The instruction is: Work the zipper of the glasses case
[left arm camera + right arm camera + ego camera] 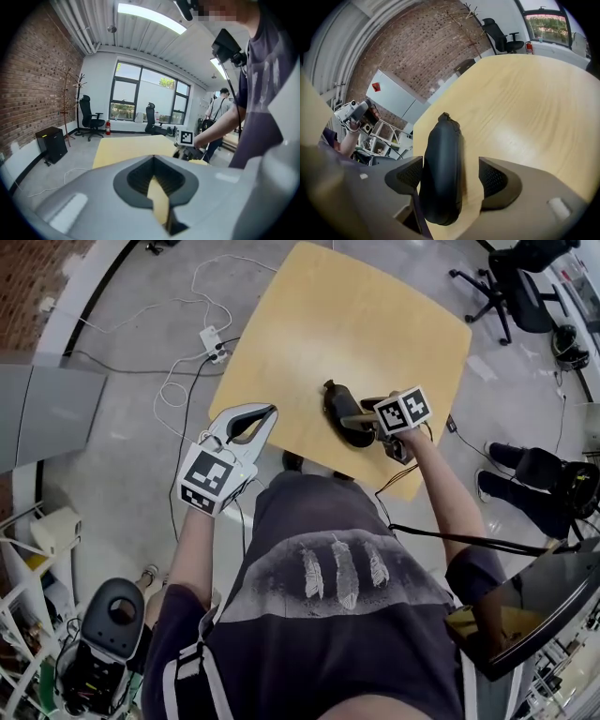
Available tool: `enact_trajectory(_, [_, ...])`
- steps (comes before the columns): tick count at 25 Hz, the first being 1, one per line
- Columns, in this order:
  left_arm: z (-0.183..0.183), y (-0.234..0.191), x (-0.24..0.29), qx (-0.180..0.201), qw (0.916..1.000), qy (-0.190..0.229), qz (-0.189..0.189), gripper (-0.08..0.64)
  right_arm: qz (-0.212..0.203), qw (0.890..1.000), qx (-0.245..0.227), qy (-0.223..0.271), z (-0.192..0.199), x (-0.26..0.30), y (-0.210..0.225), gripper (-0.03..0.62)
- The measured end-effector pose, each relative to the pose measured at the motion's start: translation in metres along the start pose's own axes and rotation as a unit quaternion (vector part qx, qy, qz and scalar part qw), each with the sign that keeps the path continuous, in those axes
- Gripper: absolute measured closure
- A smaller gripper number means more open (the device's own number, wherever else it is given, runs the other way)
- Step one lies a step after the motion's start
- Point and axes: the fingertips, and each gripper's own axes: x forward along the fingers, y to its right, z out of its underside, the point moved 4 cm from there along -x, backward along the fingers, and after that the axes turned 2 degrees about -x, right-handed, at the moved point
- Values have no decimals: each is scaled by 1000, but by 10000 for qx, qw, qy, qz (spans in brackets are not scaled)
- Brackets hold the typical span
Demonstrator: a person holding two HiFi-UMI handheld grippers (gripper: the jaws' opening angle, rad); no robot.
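Your right claw (450,169) stands wide open astride the black oval hard-shell glasses case (441,140), gripping nothing; the light wooden table (525,103) lies open ahead. Your left claw (263,414), closed and empty, hovers by the table's near edge.

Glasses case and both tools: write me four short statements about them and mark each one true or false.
1. The glasses case lies on the wooden table. True.
2. The right tool is shut on the case. False: its jaws stand apart with the case between them, and a clear gap shows beside one pad.
3. The left tool is shut with nothing in it. True.
4. The left tool touches the case. False: it is held apart from the case, off to the side by the table's edge.
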Motion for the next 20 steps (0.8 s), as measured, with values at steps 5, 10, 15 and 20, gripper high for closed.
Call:
enact_trajectory(5, [-2,0,5,-11,10000,14,59,560,-123,9997,-131,-191,-1,14,-11,230])
enact_trajectory(10, [-7,3,11,98,9997,60,200,560,-251,9991,-267,-209,-2,18,-25,331])
enact_trajectory(15, [-14,4,12,269,9993,35,273,560,-150,9996,-186,148,-6,8,-29,343])
enact_trajectory(20, [-14,14,15,482,9970,56,605,560,-1381,9764,566,1560,-19,-44,-64,344])
